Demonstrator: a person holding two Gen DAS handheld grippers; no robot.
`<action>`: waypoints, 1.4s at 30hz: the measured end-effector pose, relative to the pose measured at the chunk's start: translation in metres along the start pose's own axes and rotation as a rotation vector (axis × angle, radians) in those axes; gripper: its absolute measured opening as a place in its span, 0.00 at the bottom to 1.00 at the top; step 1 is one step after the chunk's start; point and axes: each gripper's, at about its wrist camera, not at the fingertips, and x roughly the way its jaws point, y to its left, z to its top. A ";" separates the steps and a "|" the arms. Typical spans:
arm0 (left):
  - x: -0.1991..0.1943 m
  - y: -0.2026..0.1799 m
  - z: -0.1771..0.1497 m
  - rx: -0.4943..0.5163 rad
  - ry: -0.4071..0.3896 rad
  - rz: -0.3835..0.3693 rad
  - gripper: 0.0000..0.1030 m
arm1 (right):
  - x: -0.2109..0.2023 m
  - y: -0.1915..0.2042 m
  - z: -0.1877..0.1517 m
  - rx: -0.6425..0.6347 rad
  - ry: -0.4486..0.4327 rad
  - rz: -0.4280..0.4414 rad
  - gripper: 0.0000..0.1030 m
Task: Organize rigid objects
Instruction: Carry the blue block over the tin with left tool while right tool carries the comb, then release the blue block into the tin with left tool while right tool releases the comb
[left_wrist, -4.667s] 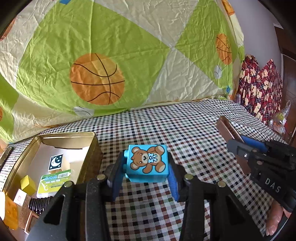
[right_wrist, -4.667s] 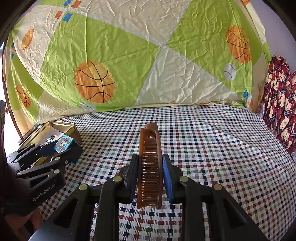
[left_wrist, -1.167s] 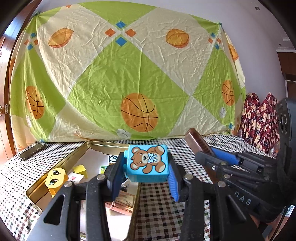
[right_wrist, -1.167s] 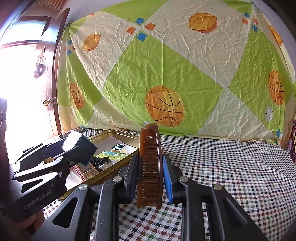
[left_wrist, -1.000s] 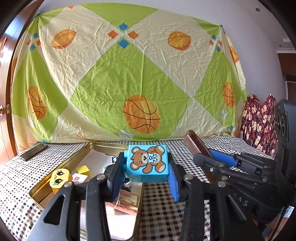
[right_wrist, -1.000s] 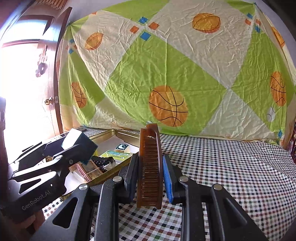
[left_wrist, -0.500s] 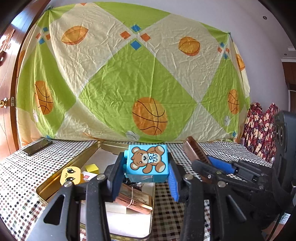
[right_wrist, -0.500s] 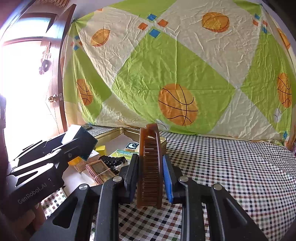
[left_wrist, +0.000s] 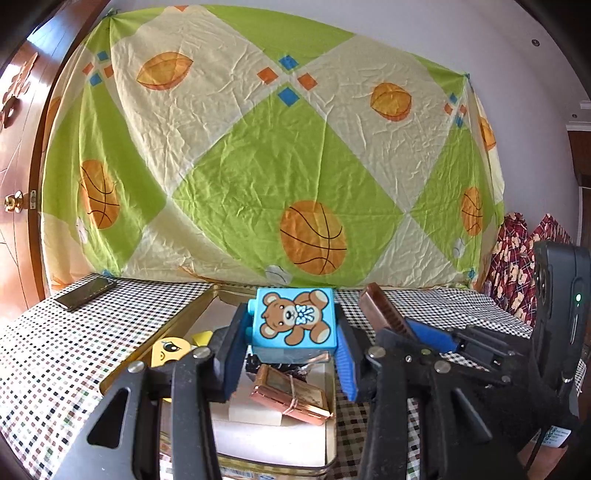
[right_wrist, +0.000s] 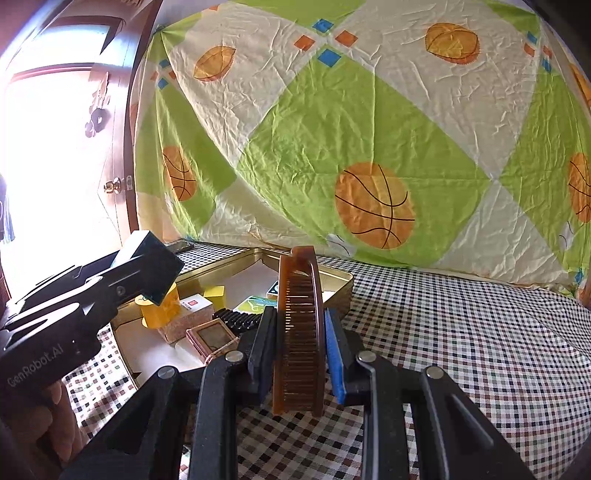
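Blue bear block (left_wrist: 294, 320) clamped between the jaws of the left gripper (left_wrist: 291, 354), held up above the near end of the gold tin (left_wrist: 184, 317), picture side facing the camera. Jaws part-open only as far as the block's width, pressing on its two flat sides, probably because those give the firmest hold on a smooth cube. Brown comb (right_wrist: 301, 332) pinched on edge in the right gripper (right_wrist: 300, 354), jaws drawn in about as tight as they go on the thin spine, teeth pointing down, length running forward so it could likely slide into the tin lengthwise. Comb just beside the tin's right wall, over the checked counter (right_wrist: 461, 332) rather than over the tin itself. Inside the tin: a yellow face block (left_wrist: 170, 349), a small yellow cube (left_wrist: 202, 336), a copper-framed box tied with string (left_wrist: 291, 393) lying on a pale slab, a black ridged piece (right_wrist: 236, 318) and a green-and-white card (right_wrist: 255, 303), packed toward the middle and the left. Free floor seemingly scarce near the front, so a drop spot for the block looks to need some choosing. Further out: a dark phone (left_wrist: 85, 293) on the counter's far left corner, a green and cream basketball sheet (left_wrist: 258, 166) hung behind, a wooden door (right_wrist: 122, 147) at the left.
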 end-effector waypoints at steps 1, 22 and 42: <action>0.000 0.005 0.001 -0.003 0.003 0.006 0.41 | 0.001 0.001 0.003 -0.001 -0.001 0.002 0.27; 0.043 0.052 -0.004 0.073 0.241 0.090 0.40 | 0.089 0.040 0.039 -0.036 0.243 0.073 0.27; 0.050 0.056 -0.008 0.068 0.277 0.115 0.75 | 0.081 0.032 0.035 -0.047 0.227 0.032 0.61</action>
